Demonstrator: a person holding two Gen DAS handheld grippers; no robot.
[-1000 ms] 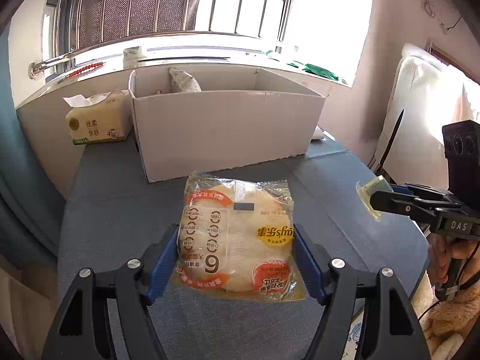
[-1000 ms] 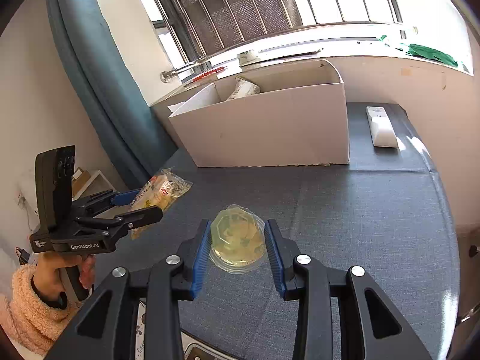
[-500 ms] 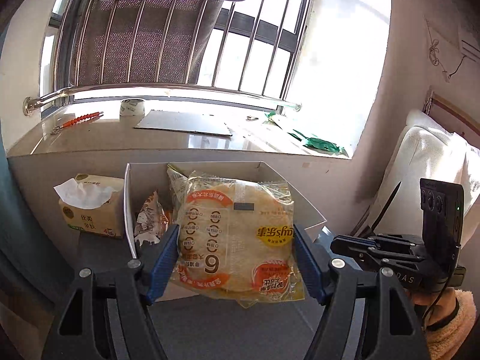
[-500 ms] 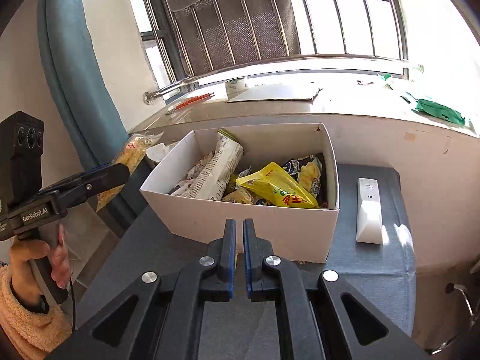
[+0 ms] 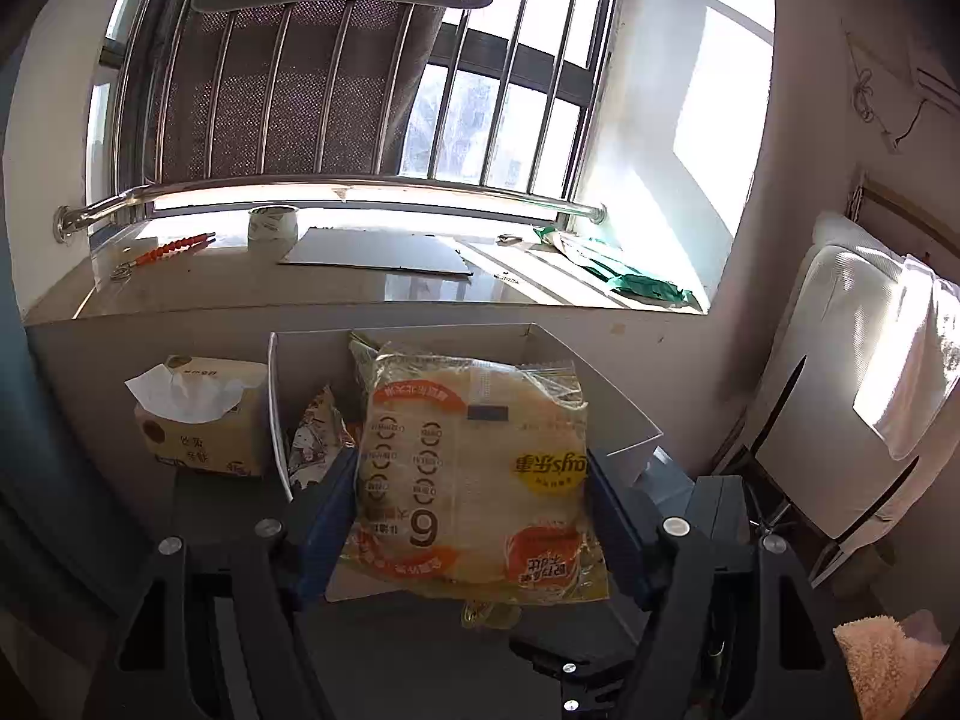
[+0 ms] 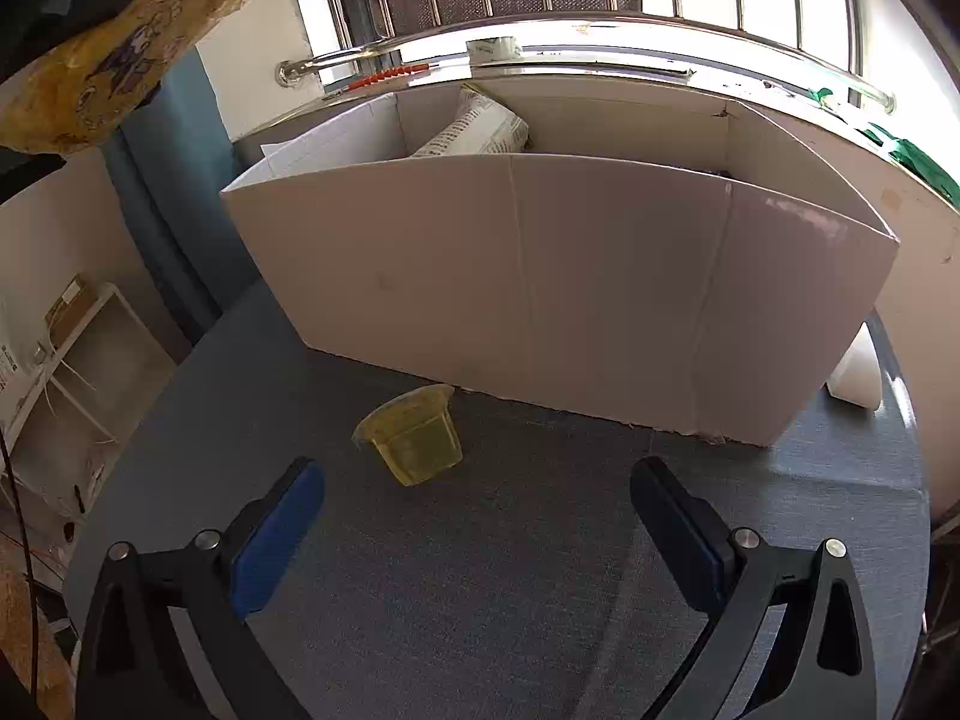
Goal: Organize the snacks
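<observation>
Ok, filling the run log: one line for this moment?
left: shut on bread pack | right: open | jelly cup: on table

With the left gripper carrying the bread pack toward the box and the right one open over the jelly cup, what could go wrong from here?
1. The bread pack is held only by its soft edges in the left gripper; it may slip or get squashed.
2. The white cardboard box already holds snack bags, so the pack might perch on them rather than settle.
3. The yellow jelly cup lies tipped against the box wall; the open right gripper could push it along instead of grasping it.
</observation>
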